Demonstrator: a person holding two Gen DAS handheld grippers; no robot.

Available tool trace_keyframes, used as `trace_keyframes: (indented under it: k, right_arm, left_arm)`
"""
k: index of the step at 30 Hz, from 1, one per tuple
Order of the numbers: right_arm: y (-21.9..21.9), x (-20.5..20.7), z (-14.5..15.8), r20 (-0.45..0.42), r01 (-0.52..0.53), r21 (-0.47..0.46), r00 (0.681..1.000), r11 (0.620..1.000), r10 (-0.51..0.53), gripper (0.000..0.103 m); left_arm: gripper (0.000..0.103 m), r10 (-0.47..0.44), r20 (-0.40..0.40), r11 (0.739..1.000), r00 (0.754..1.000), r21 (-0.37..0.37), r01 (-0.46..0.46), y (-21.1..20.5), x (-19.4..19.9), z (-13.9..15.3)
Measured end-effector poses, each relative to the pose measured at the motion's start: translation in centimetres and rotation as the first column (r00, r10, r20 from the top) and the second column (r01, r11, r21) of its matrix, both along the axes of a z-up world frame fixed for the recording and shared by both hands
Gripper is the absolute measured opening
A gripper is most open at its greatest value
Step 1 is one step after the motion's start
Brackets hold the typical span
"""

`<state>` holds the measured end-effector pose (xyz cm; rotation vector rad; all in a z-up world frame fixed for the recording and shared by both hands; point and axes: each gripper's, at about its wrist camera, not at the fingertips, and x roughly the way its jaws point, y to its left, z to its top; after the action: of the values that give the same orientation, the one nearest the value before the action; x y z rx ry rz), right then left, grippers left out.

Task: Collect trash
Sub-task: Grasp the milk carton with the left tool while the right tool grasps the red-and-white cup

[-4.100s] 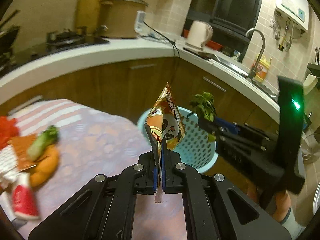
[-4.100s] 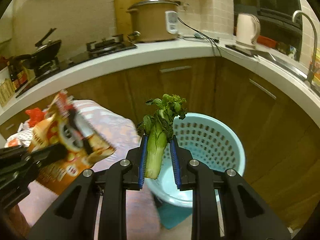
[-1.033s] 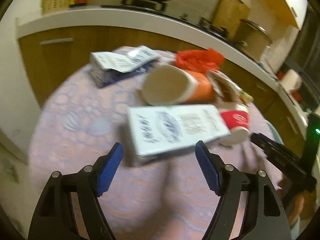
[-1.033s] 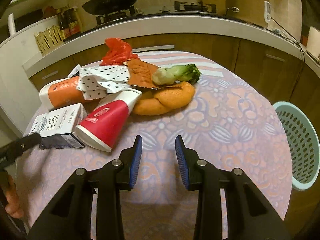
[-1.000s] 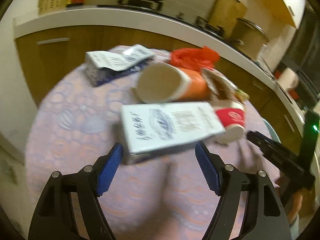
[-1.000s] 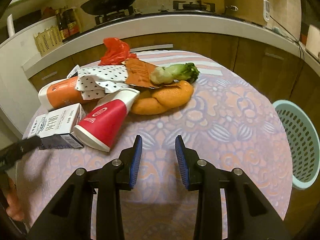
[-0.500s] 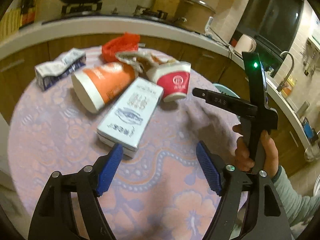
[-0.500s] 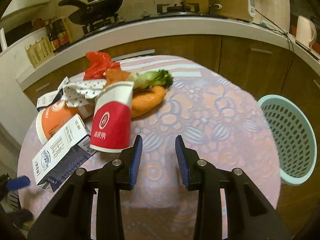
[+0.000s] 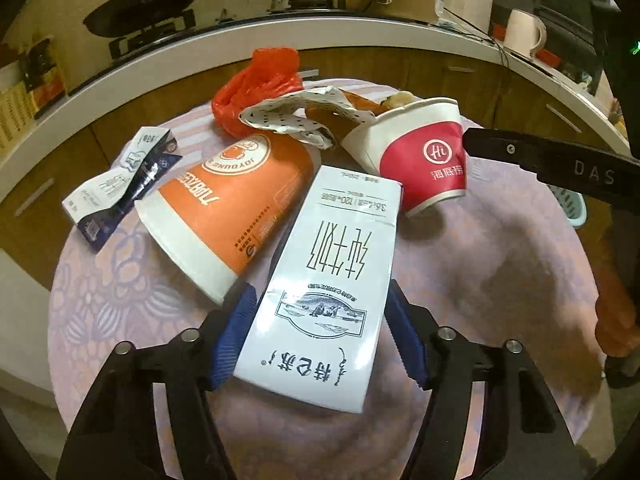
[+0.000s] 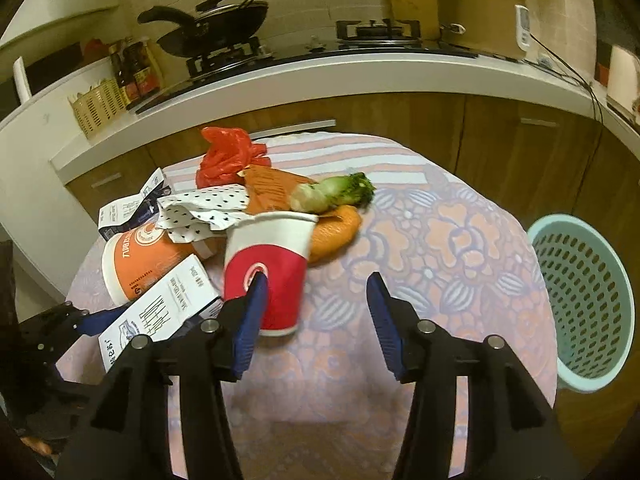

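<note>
The trash is heaped on the far left part of the round table (image 10: 460, 248), which leaves its near and right parts bare; the table's right edge stands just beside the pale blue basket (image 10: 584, 300) on the floor, and the curved counter (image 10: 320, 76) runs close behind the far edge.

The white milk carton (image 9: 324, 300) lies flat toward the near left edge, printed with Chinese characters and a small landscape drawing. The orange paper cup (image 9: 232, 204), on its side and touching the carton's left edge, reads JOYDUNG around a round emblem. The red paper cup (image 9: 420, 160), also on its side, carries a white "Hi" circle over Chinese characters. Behind them lie a crumpled dotted paper (image 9: 292, 120), a red plastic bag (image 9: 256, 84) and a flattened blue and white carton (image 9: 120, 184); a vegetable stalk (image 10: 332, 196) rests on an orange bun (image 10: 336, 236).

The left gripper (image 9: 320, 332) tilts down over the milk carton, its jaws closing with the carton between the blue pads, which sit right at its long sides. The right gripper (image 10: 316, 320) also slopes down, its jaws opening over bare cloth, the left pad in front of the red cup
</note>
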<state>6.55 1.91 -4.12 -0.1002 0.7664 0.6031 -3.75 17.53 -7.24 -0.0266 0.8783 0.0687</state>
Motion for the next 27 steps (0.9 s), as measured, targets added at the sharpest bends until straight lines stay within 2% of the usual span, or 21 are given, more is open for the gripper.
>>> trace_keyframes:
  k: [3,5,10,12,13,16,19,27]
  right_arm:
    - [0.8,0.9,-0.3,-0.020,-0.006,0.000,1.000,1.000,0.006,0.050]
    - [1.2,1.7,-0.6,-0.038,-0.006,0.003,0.999,1.000,0.006,0.058]
    - [2.5,3.1,-1.8,-0.113,-0.039,0.038,0.993,0.999,0.043,0.058]
    - [3.0,2.7,-1.9,-0.135,-0.076,0.064,0.987,0.995,0.084,0.046]
    - [3.2,2.4,-1.8,-0.135,-0.088,0.073,0.986,0.993,0.097,0.035]
    - [3.3,1.0,-1.2,-0.083,-0.090,0.045,0.992,0.995,0.094,0.030]
    - [2.3,-0.3,-0.3,-0.056,-0.088,0.052,0.994,0.995,0.090,0.030]
    - [-2.8,-1.4,3.6,0.039,-0.021,0.083,0.999,0.996,0.017,0.030]
  left_arm:
    - [0.055,0.014,0.013,1.000,1.000,-0.019,-0.014,0.0,-0.8,0.0]
    - [0.055,0.042,0.023,0.998,0.999,-0.047,-0.041,0.5,-1.7,0.0]
    - [0.055,0.092,0.036,0.992,0.995,-0.092,-0.088,1.4,-3.1,0.2]
    - [0.054,0.104,0.042,0.989,0.994,-0.106,-0.099,1.6,-3.4,0.2]
    - [0.054,0.108,0.043,0.989,0.993,-0.109,-0.103,1.6,-3.6,0.2]
    - [0.054,0.122,0.052,0.985,0.991,-0.126,-0.115,1.3,-4.0,0.4]
    - [0.054,0.126,0.075,0.983,0.989,-0.141,-0.115,1.0,-4.2,1.0]
    - [0.054,0.084,0.171,0.989,0.982,-0.136,-0.061,-2.0,-4.1,5.0]
